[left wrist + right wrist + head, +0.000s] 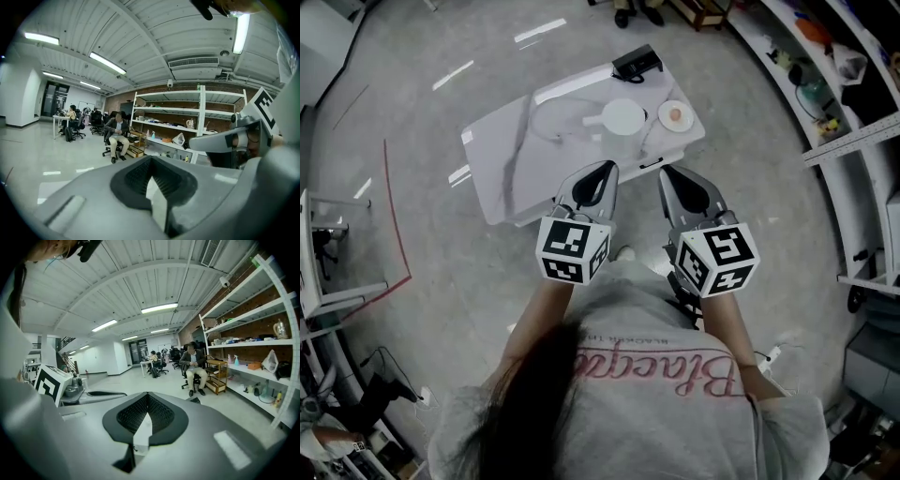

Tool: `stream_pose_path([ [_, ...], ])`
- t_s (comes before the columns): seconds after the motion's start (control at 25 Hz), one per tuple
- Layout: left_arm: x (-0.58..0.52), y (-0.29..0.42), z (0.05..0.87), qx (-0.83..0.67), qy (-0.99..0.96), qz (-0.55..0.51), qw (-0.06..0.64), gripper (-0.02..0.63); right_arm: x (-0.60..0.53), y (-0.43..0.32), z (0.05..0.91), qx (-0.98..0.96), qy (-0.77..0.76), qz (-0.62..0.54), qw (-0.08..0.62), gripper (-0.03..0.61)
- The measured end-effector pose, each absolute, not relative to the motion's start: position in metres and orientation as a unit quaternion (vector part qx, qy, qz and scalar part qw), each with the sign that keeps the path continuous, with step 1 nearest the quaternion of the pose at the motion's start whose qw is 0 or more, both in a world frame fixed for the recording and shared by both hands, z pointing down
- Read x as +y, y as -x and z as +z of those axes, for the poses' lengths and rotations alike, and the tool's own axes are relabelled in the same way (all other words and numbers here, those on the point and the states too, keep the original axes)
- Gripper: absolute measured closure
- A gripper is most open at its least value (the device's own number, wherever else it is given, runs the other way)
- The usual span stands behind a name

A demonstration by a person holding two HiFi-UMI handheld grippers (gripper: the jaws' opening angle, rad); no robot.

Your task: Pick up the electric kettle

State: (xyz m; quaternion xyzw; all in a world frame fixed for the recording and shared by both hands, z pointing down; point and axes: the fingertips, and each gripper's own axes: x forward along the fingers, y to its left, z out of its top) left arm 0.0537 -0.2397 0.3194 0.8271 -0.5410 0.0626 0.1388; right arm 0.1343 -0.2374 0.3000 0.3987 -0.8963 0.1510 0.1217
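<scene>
The white electric kettle stands on the white table, seen from above, with its handle toward the left. Its round base with an orange centre lies just to its right. My left gripper and right gripper are raised side by side over the table's near edge, short of the kettle. Both are shut with nothing between their jaws. In the gripper views the left gripper and right gripper point level across the room, and the table's kettle is out of their sight.
A black device sits at the table's far edge and a cord loops left of the kettle. Curved shelving runs along the right. A person on a chair sits by the shelves.
</scene>
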Motion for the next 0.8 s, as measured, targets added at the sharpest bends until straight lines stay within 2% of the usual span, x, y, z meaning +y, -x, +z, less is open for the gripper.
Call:
stream_pose_path([
  [0.2, -0.252, -0.044, 0.335, -0.572, -0.804, 0.06, 0.153, 0.614, -0.244, -0.13, 0.314, -0.91, -0.357, 0.155, 0.143, 0.557],
  [0.4, -0.267, -0.035, 0.352, -0.59, -0.79, 0.068, 0.151, 0.614, -0.266, -0.135, 0.327, -0.923, -0.321, 0.104, 0.187, 0.557],
  [0.6, -0.288, -0.025, 0.387, -0.604, -0.776, 0.082, 0.162, 0.614, -0.298, -0.138, 0.352, -0.916, -0.336, 0.105, 0.193, 0.557],
  [0.8, -0.319, -0.008, 0.422, -0.63, -0.758, 0.095, 0.139, 0.614, -0.325, -0.129, 0.399, -0.906, -0.349, 0.14, 0.195, 0.557],
])
